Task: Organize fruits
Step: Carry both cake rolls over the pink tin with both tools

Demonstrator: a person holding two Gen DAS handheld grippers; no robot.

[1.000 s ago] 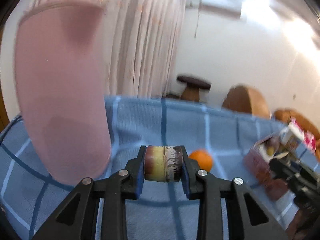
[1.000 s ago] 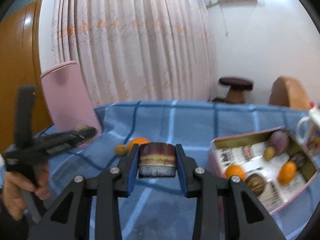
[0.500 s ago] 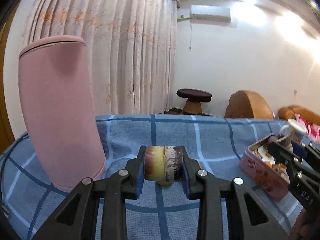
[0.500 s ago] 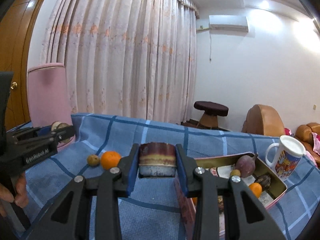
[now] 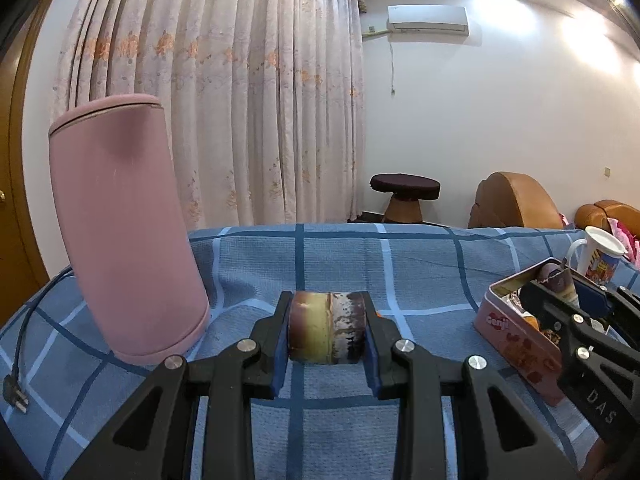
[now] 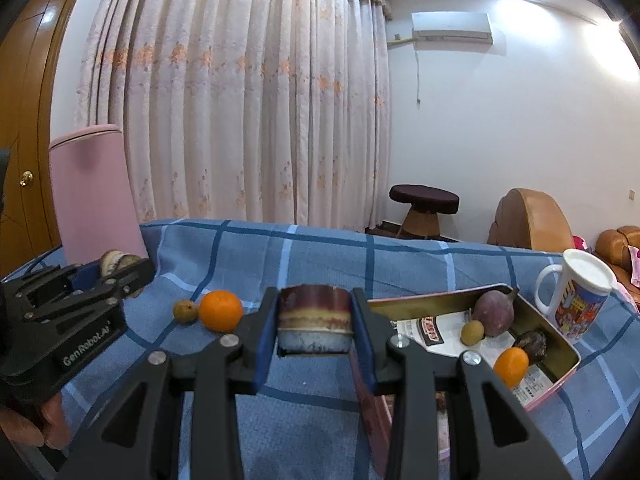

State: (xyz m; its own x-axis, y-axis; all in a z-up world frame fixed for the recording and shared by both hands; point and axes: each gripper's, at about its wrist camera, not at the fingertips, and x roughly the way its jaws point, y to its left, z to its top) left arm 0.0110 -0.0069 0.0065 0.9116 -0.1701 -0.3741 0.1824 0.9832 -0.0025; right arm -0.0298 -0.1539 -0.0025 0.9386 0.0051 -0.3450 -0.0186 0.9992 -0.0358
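Note:
My left gripper [image 5: 327, 330] is shut on a yellow-and-brown roll [image 5: 327, 332] above the blue checked cloth [image 5: 420, 268]. My right gripper [image 6: 315, 330] is shut on a maroon-and-cream roll [image 6: 315, 322]. An orange [image 6: 221, 311] and a small brownish fruit [image 6: 185, 311] lie loose on the cloth between the grippers. The open pink tin [image 6: 556, 380], right of my right gripper, holds a purple fruit [image 6: 493, 312], a green fruit [image 6: 472, 332], an orange [image 6: 511, 366] and a dark fruit [image 6: 531, 346]. The tin also shows in the left wrist view [image 5: 516, 340].
A tall pink cylinder [image 5: 124, 232] stands at the table's left, a black cable and plug [image 5: 16, 392] beside it. A white printed mug [image 6: 580, 300] stands behind the tin. Curtains, a stool [image 6: 424, 208] and brown armchairs lie beyond the table's far edge.
Both wrist views have risen and levelled, showing more of the room. The right gripper now appears at the tin in the left wrist view. Both grippers stay shut on their rolls.

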